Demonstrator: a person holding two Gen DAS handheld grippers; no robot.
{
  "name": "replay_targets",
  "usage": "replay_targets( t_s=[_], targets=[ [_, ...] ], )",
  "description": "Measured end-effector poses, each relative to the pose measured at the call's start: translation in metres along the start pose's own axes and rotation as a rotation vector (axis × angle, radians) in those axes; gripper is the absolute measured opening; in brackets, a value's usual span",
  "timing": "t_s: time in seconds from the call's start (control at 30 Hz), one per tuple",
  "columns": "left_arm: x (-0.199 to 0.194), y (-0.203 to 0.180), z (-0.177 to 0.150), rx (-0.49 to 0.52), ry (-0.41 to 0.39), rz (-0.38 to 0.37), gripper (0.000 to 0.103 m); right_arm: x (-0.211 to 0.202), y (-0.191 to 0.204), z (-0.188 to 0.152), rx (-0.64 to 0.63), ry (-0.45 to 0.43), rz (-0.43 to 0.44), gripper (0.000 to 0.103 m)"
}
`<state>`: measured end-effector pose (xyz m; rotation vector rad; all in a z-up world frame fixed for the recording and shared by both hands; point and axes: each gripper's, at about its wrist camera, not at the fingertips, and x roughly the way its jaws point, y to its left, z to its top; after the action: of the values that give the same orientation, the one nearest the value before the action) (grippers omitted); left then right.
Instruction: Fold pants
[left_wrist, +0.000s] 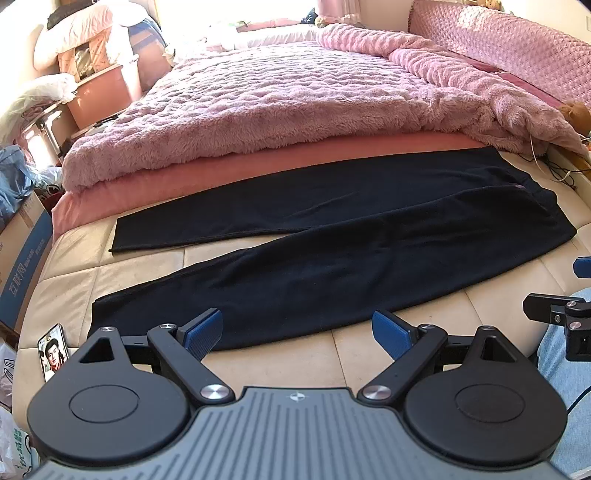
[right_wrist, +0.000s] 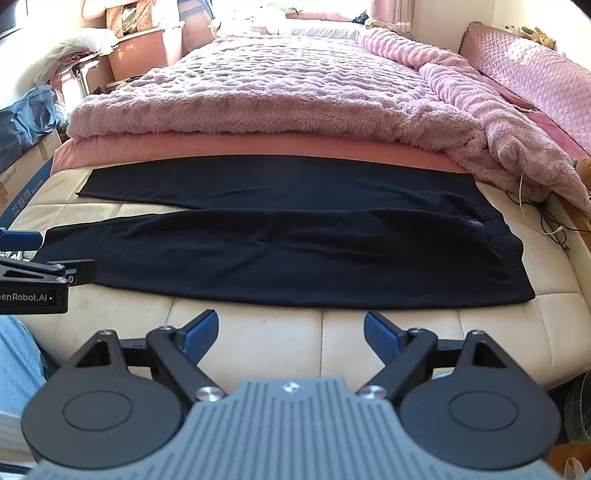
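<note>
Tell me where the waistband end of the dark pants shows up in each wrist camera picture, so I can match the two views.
Left wrist view: the waistband end lies at the right, above middle height, beyond the left gripper.
Right wrist view: the waistband end sits right of centre, around mid-height, beyond the right gripper.
Shared landmark: the fluffy pink blanket behind the pants.
</note>
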<state>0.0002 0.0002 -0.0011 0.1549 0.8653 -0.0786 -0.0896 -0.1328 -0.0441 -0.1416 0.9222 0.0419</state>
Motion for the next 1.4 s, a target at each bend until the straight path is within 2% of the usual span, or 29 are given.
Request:
replay_targets(
  t_s=[1.4],
  targets=[
    [0.0000,-0.0048,0.0021,0.002,0.006,-0.004,0.103,0.0012,0.0025,0.0014,-0.006,0.007,0.011,0.082]
  ],
)
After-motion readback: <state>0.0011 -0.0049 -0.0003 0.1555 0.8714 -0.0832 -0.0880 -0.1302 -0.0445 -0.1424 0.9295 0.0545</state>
